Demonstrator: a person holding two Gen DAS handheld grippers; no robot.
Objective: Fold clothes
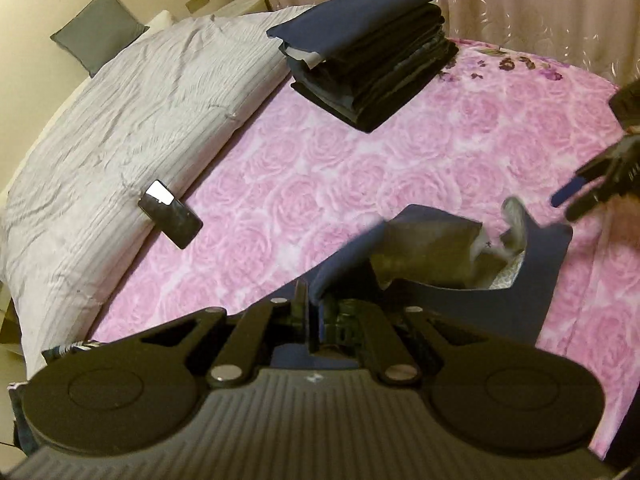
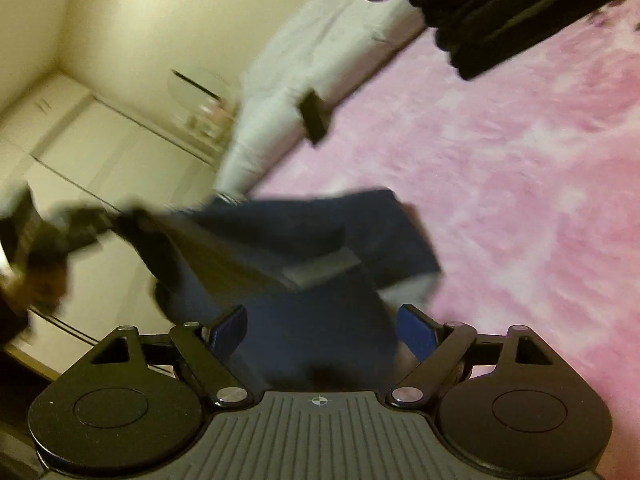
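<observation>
A navy garment (image 1: 472, 280) lies partly lifted on the pink rose blanket (image 1: 320, 176). My left gripper (image 1: 314, 312) is shut on an edge of it and holds that edge up. My right gripper (image 2: 324, 332) is open, its blue pads (image 2: 418, 330) wide apart just above the navy garment (image 2: 320, 264); this view is blurred. In the left wrist view the right gripper (image 1: 568, 204) shows at the right edge, above the garment's far side. In the right wrist view the left gripper (image 2: 132, 220) pinches the cloth at the left.
A stack of folded dark clothes (image 1: 368, 60) sits at the far side of the bed. A black phone (image 1: 170, 214) lies at the edge of a grey duvet (image 1: 120, 120). A grey pillow (image 1: 98, 28) and curtains are behind.
</observation>
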